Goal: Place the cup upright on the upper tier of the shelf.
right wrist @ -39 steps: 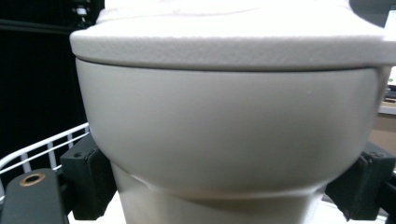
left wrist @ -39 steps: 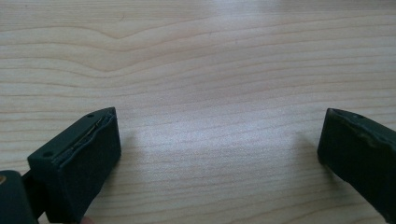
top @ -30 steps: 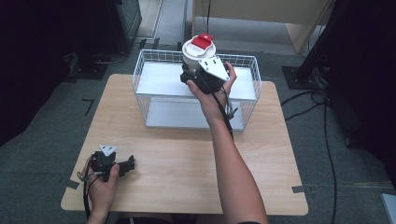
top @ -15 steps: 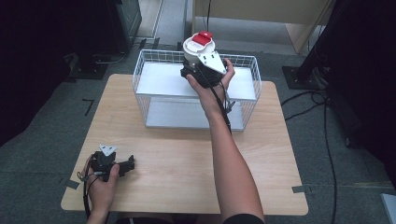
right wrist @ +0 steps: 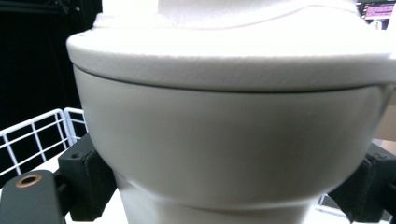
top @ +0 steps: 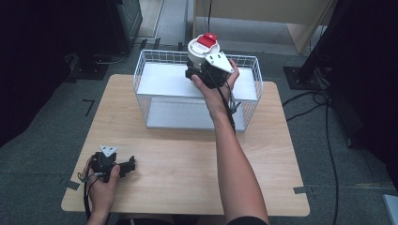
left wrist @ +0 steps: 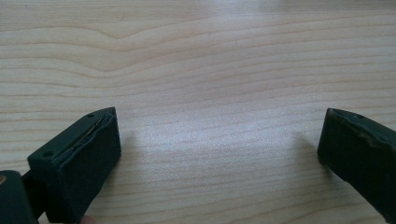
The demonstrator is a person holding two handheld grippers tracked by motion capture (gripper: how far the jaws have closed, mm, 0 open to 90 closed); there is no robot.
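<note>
Little has shifted since the earlier frames: the right claw (top: 201, 70) has been turned slightly with the container (top: 202, 50) in its grip, while the left claw (top: 131, 165) has stayed put near the front left corner of the surface (top: 178, 154).

The container is held above the back of the white wire basket (top: 248, 101), clear of its rim. It is seen as a round, white, matte plastic body, wider at the top, closed by a broad overhanging white lid with a red flat piece on top. In the right gripper view its wall (right wrist: 224, 140) is shown as smooth and faintly glossy, tapering below a step, and it is pinched between the two black jaws at either side.

The basket is made of thin white wire in a grid, rectangular, with a flat pale floor. The surface is light wood with a visible wavy grain (left wrist: 201, 65).

The left claw is spread wide, its blocky black jaws lying low over bare wood with nothing between them.
</note>
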